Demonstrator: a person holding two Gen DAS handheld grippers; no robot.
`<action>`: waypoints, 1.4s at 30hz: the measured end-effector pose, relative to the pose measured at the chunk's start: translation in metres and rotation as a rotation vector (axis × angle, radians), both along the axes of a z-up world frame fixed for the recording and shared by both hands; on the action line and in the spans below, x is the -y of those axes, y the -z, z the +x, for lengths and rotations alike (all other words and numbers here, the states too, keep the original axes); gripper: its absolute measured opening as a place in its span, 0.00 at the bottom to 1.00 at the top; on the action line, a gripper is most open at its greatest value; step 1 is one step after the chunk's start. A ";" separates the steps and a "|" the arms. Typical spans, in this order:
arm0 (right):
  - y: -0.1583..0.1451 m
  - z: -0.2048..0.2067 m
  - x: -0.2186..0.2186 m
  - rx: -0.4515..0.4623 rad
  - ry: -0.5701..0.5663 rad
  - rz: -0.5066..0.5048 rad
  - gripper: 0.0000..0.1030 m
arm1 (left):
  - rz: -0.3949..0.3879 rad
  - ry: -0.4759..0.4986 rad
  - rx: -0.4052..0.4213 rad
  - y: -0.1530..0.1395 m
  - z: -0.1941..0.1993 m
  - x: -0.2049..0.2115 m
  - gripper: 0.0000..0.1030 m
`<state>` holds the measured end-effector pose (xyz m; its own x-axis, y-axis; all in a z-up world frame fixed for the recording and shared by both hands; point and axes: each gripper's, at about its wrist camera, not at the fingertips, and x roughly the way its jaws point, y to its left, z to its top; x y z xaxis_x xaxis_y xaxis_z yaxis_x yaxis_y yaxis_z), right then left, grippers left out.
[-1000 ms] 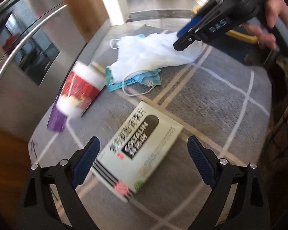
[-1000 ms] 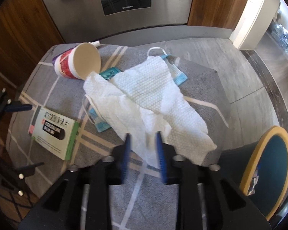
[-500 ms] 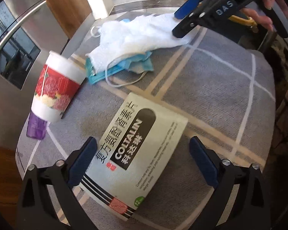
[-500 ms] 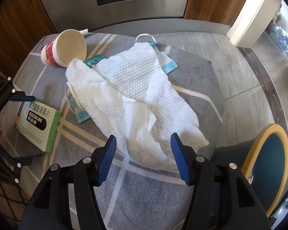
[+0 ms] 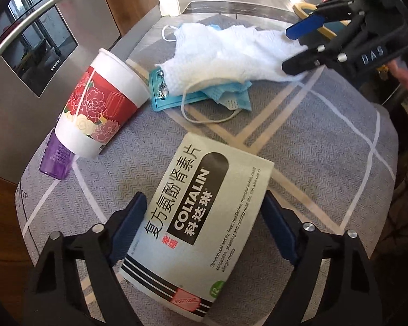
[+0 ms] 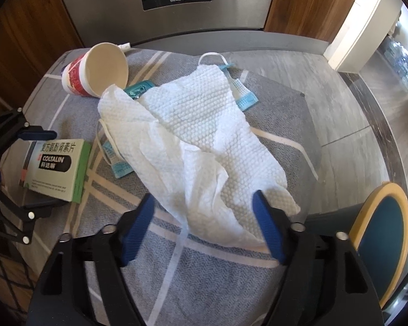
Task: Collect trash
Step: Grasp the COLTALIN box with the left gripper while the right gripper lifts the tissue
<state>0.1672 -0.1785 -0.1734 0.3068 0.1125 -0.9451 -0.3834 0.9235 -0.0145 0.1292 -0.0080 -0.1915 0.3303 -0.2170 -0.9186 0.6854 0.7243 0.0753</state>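
Left gripper (image 5: 204, 214) fingers closing around the white cardboard medicine box (image 5: 201, 225); right gripper (image 6: 204, 225) fingers opening over the crumpled white paper towel (image 6: 201, 141). Next: squeeze, lift.

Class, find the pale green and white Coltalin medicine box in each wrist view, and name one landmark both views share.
Left wrist view: pale green and white Coltalin medicine box at bottom centre, between the left gripper's closing jaws.
Right wrist view: the box at left edge, mid-height.
Shared landmark: red floral paper cup, lying on its side.
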 end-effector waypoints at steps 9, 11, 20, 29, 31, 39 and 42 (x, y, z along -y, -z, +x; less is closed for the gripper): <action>0.009 0.000 -0.021 -0.001 -0.069 -0.035 0.72 | -0.052 -0.058 0.007 -0.005 0.016 -0.004 0.75; 0.020 -0.002 -0.029 -0.014 -0.106 -0.090 0.58 | -0.036 -0.058 0.019 -0.004 0.015 -0.004 0.75; 0.004 0.005 -0.021 0.005 -0.057 -0.015 0.08 | -0.020 -0.056 0.050 -0.016 0.003 0.006 0.74; -0.063 -0.008 0.005 0.194 0.042 0.068 0.08 | -0.036 -0.093 0.163 -0.066 -0.015 0.015 0.74; -0.080 -0.012 0.012 0.234 0.081 0.099 0.08 | -0.050 -0.106 0.185 -0.078 -0.019 0.019 0.74; -0.129 -0.034 0.053 0.335 0.202 0.198 0.08 | -0.119 -0.169 0.231 -0.111 -0.041 0.036 0.74; -0.138 -0.044 0.066 0.346 0.248 0.218 0.08 | -0.152 -0.196 0.258 -0.123 -0.049 0.047 0.74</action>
<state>0.1231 -0.2445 -0.0349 0.6416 0.1801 -0.7456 -0.1575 0.9823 0.1018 0.0803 -0.0555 -0.0687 0.5960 -0.2540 -0.7617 0.5049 0.8562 0.1095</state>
